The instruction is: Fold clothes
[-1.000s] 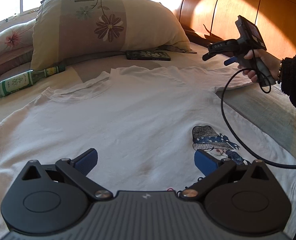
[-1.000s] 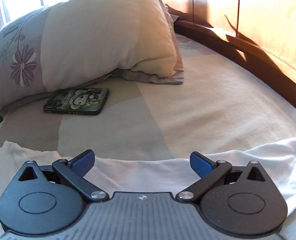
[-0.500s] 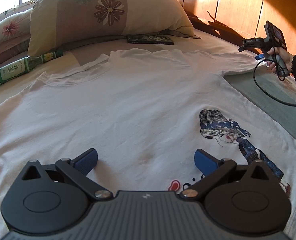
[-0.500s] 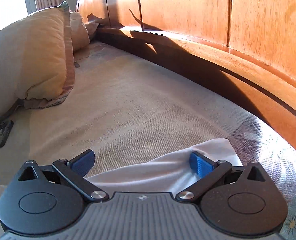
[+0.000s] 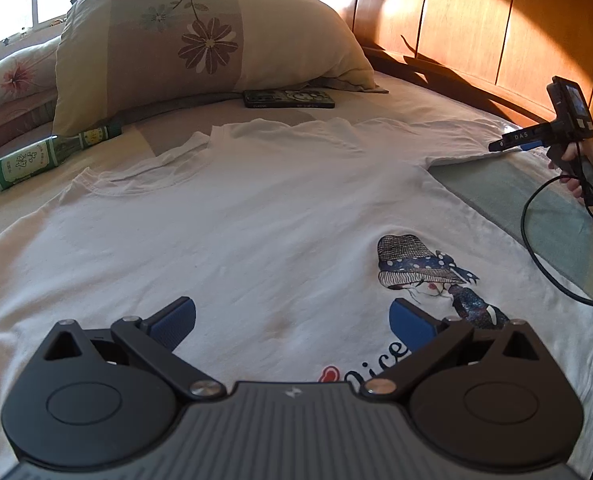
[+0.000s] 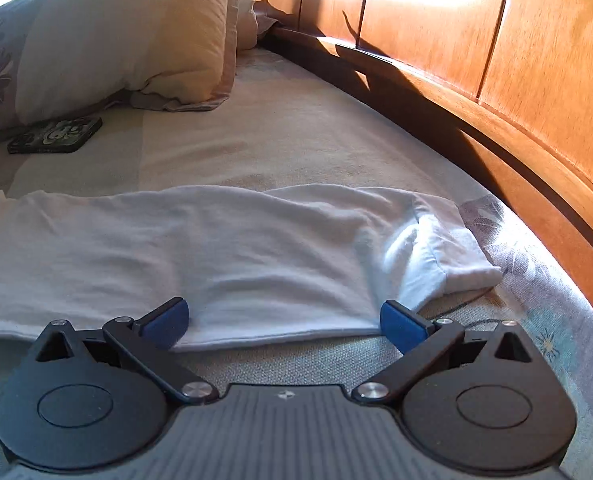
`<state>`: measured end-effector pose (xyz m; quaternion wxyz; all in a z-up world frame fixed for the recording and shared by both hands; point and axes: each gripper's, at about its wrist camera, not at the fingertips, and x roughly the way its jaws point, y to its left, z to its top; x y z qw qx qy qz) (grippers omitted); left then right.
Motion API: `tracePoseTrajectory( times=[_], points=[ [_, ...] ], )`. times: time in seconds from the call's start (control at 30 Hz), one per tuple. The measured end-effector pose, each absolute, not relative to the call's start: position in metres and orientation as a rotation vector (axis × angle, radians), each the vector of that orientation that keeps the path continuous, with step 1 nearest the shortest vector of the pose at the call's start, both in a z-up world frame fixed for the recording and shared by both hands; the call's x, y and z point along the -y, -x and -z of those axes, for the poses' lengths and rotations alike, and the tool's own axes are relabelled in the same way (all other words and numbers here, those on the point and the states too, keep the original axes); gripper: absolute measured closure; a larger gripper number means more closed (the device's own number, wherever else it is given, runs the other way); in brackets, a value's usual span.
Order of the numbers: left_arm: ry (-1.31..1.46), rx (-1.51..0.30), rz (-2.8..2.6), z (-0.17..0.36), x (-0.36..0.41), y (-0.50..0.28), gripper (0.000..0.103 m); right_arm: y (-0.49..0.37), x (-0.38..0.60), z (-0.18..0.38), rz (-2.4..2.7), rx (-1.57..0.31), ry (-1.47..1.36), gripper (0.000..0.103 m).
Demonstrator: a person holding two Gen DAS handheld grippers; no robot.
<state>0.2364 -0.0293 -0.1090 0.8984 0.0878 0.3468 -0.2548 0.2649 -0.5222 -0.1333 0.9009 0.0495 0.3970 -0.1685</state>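
Observation:
A white T-shirt (image 5: pixel 256 208) with a printed figure in a hat lies spread flat on the bed, collar toward the pillows. My left gripper (image 5: pixel 292 322) hovers open over the shirt's lower front, nothing between its blue pads. In the right wrist view the shirt's sleeve (image 6: pixel 256 248) lies stretched toward the headboard, its cuff end rumpled. My right gripper (image 6: pixel 284 322) stands open at the sleeve's near hem, holding nothing. The left wrist view shows that right gripper (image 5: pixel 508 145) in a person's hand at the sleeve tip.
A flowered pillow (image 5: pixel 200 44) and a phone (image 5: pixel 288 99) lie beyond the collar. A green bottle (image 5: pixel 44 156) lies on its side at the left. The wooden headboard (image 6: pixel 496 80) curves along the right. A black cable (image 5: pixel 536 240) trails over the bed.
The right gripper has drawn back from the sleeve end, so the whole sleeve now lies before it. The left gripper has shifted slightly back and right over the shirt front.

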Motion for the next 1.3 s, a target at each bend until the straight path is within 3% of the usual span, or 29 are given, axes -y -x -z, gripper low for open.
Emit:
tracePoseTrajectory(
  times=[0.1,0.23,0.43,0.77,0.93,1.13,1.3],
  points=[
    [-0.18,-0.715,0.533,0.108,0.03,-0.236,0.001,-0.272,0.53,0.119,0.35,-0.873,-0.144,0.0],
    [-0.184,-0.726,0.528,0.112,0.03,-0.238,0.001,-0.295,0.551,0.098,0.292,-0.762,-0.276,0.0],
    [-0.193,-0.75,0.516,0.121,0.031,-0.243,0.001,-0.343,0.583,0.109,0.229,-0.717,-0.522,0.0],
    [-0.184,-0.768,0.506,0.126,0.028,-0.246,0.001,-0.33,0.613,0.114,0.428,-0.646,-0.489,0.0],
    [-0.188,-0.761,0.511,0.123,0.03,-0.245,0.001,-0.331,0.569,0.115,0.365,-0.755,-0.384,0.0],
    [-0.186,-0.751,0.509,0.118,0.029,-0.243,0.001,-0.314,0.509,0.132,0.295,-0.834,-0.07,0.0],
    [-0.181,-0.741,0.507,0.113,0.026,-0.242,0.001,-0.296,0.51,0.121,0.372,-0.882,-0.11,0.0]
  ],
)
